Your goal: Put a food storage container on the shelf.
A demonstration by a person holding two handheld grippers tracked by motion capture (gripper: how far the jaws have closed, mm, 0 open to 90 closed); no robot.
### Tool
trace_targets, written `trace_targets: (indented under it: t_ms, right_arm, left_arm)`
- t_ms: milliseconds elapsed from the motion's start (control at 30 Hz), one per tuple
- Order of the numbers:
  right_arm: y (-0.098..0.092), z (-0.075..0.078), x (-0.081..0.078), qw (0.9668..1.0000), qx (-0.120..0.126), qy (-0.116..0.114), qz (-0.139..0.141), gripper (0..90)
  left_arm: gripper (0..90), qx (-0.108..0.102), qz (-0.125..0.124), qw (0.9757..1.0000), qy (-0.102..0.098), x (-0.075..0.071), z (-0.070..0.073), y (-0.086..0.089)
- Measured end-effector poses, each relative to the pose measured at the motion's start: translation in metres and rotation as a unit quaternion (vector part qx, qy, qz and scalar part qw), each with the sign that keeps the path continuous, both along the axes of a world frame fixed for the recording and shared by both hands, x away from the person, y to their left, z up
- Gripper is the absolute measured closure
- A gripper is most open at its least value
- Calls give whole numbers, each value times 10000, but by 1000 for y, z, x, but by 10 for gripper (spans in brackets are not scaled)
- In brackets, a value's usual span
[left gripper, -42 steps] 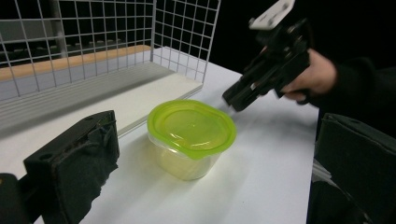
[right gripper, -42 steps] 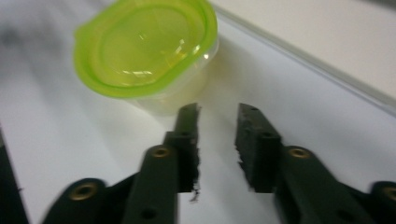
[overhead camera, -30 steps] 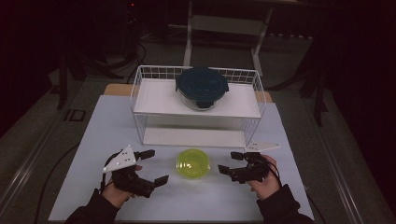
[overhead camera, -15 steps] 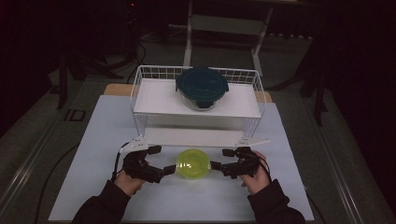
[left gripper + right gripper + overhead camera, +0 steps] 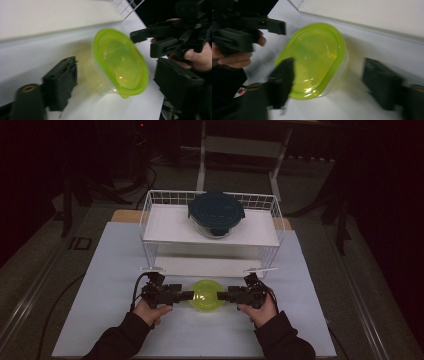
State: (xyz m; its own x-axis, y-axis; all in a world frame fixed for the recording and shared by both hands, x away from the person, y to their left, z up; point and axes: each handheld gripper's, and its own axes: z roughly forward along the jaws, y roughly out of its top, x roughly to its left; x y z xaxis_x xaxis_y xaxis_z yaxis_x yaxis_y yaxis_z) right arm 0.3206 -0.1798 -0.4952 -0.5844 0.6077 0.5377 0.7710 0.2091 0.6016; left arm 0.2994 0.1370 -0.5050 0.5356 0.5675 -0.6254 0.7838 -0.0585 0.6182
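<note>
Between the two grippers, at the near middle of the white table [image 5: 310, 320], the left gripper [image 5: 186, 295] and right gripper [image 5: 223, 295] flank the green-lidded container [image 5: 208, 295] from opposite sides; both have just been closing, yet their jaws stand apart, the tub between them with no pad pressing it. For a sound two-sided lift, each should probably close squarely on the clear wall below the lid, both together. Beyond stands a wire shelf [image 5: 150, 212] carrying a dark-lidded bowl [image 5: 216, 212].

Dim room; grey floor [image 5: 30, 270]; pale table [image 5: 110, 270]; white stand [image 5: 240, 145] behind.
</note>
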Motion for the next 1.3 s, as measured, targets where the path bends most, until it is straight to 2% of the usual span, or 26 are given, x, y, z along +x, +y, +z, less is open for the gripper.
trace_targets:
  t_ms: [67,100,133,167,200,267,333,400,467,533,667,767,833,900,1100,1300]
  right_arm:
    - [-1,-2,0,9999,67,142,-28,431]
    - [-1,-2,0,9999,67,142,-28,431]
    - [-2,-3,0,9997,73,196,-92,450]
    - [-3,-5,1,9992,144,361,-128,497]
    - [-4,-6,1,9989,145,405,-159,525]
    - [-4,-8,2,9985,160,501,-153,546]
    - [-3,-9,2,9983,139,549,-140,597]
    - [-3,-10,2,9980,140,607,-114,658]
    - [-3,-11,2,9971,256,711,-89,695]
    - [-3,-12,2,9965,293,782,-70,715]
    - [-4,-13,0,9954,375,878,-42,754]
    - [-4,-10,-5,9965,320,762,-102,784]
    - [-4,-7,-9,9975,283,631,-167,806]
    - [-3,-6,-15,9986,151,474,-171,807]
    - [-3,-3,-20,9988,192,430,-161,807]
    - [-4,9,-24,9990,265,312,-161,807]
  left_arm:
    - [318,-45,23,9999,129,1,-3,-1]
    - [340,-45,23,9999,129,1,-3,-1]
    - [340,-127,59,9994,310,4,-7,-1]
    - [395,-198,56,9989,421,5,-9,-2]
    - [421,-159,130,9987,469,6,-10,-2]
    - [471,-279,107,9978,596,7,-12,0]
    - [541,-303,107,9972,680,8,-14,0]
    - [605,-206,90,9971,725,9,-15,-1]
    - [684,-266,-36,9965,791,8,-16,-1]
    - [703,-220,-71,9969,751,7,-15,-3]
    - [745,-205,-144,9964,812,2,-11,-6]
    - [779,-132,-138,9969,760,-1,-7,-8]
    - [809,19,-87,9977,676,-5,-3,-10]
    - [810,40,-92,9977,670,-7,-2,-11]
    - [814,24,-125,9982,581,-11,4,-10]
    - [818,30,-150,9992,383,-15,21,-9]
